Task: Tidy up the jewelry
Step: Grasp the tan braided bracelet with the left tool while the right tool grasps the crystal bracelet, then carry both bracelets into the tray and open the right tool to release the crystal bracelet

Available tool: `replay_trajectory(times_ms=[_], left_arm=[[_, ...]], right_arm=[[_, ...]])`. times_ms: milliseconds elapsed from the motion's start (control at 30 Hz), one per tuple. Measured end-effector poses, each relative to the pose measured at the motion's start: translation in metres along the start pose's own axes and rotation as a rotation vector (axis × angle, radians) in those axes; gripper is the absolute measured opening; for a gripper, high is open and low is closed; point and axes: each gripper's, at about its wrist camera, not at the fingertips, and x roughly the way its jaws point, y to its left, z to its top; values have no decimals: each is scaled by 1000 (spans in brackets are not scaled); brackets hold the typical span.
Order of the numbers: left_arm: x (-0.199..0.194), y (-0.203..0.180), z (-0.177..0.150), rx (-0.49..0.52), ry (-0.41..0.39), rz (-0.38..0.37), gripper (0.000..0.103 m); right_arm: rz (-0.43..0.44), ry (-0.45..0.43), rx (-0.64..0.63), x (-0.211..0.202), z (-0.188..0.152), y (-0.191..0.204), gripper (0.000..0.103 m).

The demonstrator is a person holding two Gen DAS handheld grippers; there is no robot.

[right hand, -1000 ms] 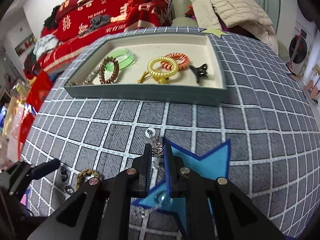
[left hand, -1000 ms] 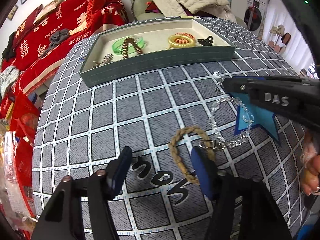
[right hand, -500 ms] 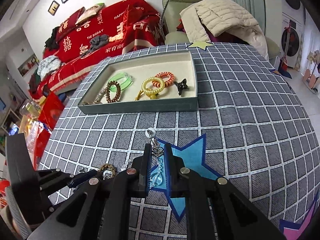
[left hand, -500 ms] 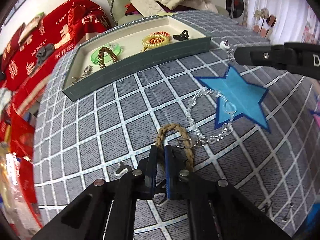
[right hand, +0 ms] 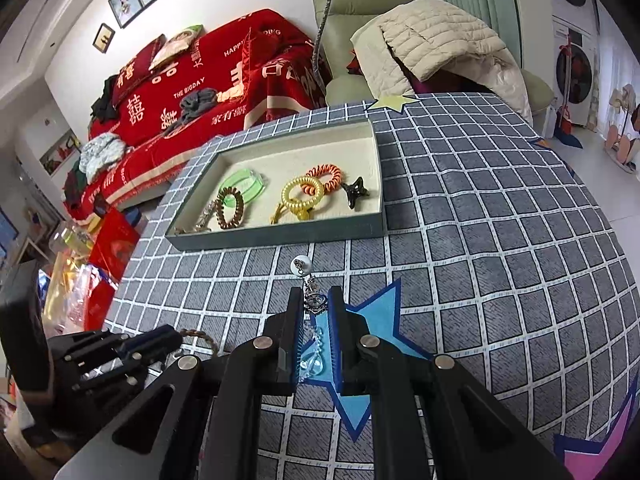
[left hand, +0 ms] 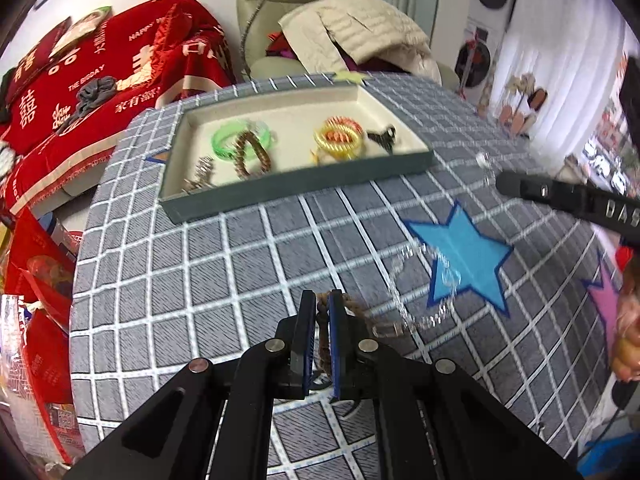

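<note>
A grey tabletop [right hand: 500, 240] with a white grid pattern carries a blue paper star [left hand: 468, 256] near its right edge and a pale yellow star [right hand: 390, 103] at its far edge. Beyond it stand a red printed sofa cover [right hand: 224, 76] and a green armchair [right hand: 352, 4] draped with a beige quilted jacket [right hand: 436, 40].

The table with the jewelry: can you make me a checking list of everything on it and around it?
Surface: grey checked tablecloth with blue star.
Job's things: tray holds green bangle, brown bead bracelet, yellow coil tie, orange coil tie, black clip.
Clutter: nothing seen.
Grippers: left gripper shut on braided bracelet; right gripper shut on crystal chain.
Cables: one hangs by the armchair.
Surroundings: red blanket, beige jacket.
</note>
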Motion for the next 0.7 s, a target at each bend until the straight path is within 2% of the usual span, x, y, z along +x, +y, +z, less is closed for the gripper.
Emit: replay_trajectory(times_ms=[333,700], left_arm=[[-14,27,22,-62,-69,-15,28],[-2,46,60,-112,-119,-4,28]], right_arm=[[13,-3,-14,4,12,9,13],[21,-6,-56,22,43,21,13]])
